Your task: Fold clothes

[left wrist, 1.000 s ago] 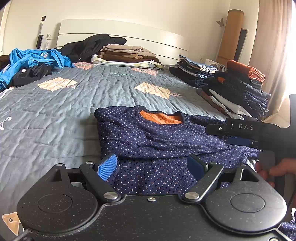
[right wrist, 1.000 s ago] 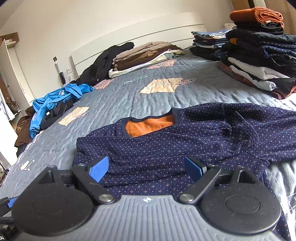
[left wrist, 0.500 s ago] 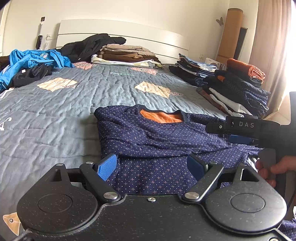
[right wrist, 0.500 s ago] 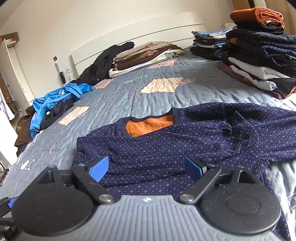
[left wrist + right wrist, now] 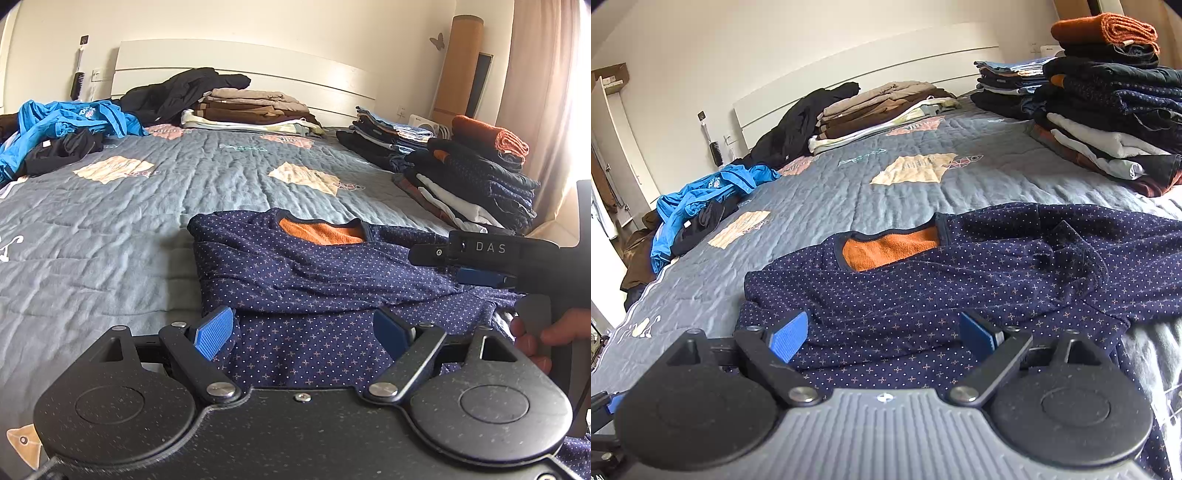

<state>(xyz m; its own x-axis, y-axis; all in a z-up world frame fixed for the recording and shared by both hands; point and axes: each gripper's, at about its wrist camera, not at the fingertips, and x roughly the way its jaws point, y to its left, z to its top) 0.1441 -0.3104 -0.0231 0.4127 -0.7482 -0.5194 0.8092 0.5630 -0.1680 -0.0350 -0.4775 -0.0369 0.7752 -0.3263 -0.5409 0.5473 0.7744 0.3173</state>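
A navy dotted sweater with an orange fleece lining (image 5: 314, 280) (image 5: 960, 280) lies flat on the grey quilted bed, neck toward the headboard, one sleeve folded across its chest. My left gripper (image 5: 303, 330) hovers over its lower left part, jaws wide apart with nothing between them. My right gripper (image 5: 882, 334) hangs over the hem in the same way, open and empty. In the left wrist view the right gripper (image 5: 476, 264) shows from the side, held by a hand (image 5: 546, 334).
Folded stacks (image 5: 469, 177) (image 5: 1108, 110) stand along the right edge of the bed. Another folded pile and a black garment (image 5: 229, 107) lie by the headboard. Loose blue and black clothes (image 5: 62, 136) (image 5: 701, 206) sit at the left.
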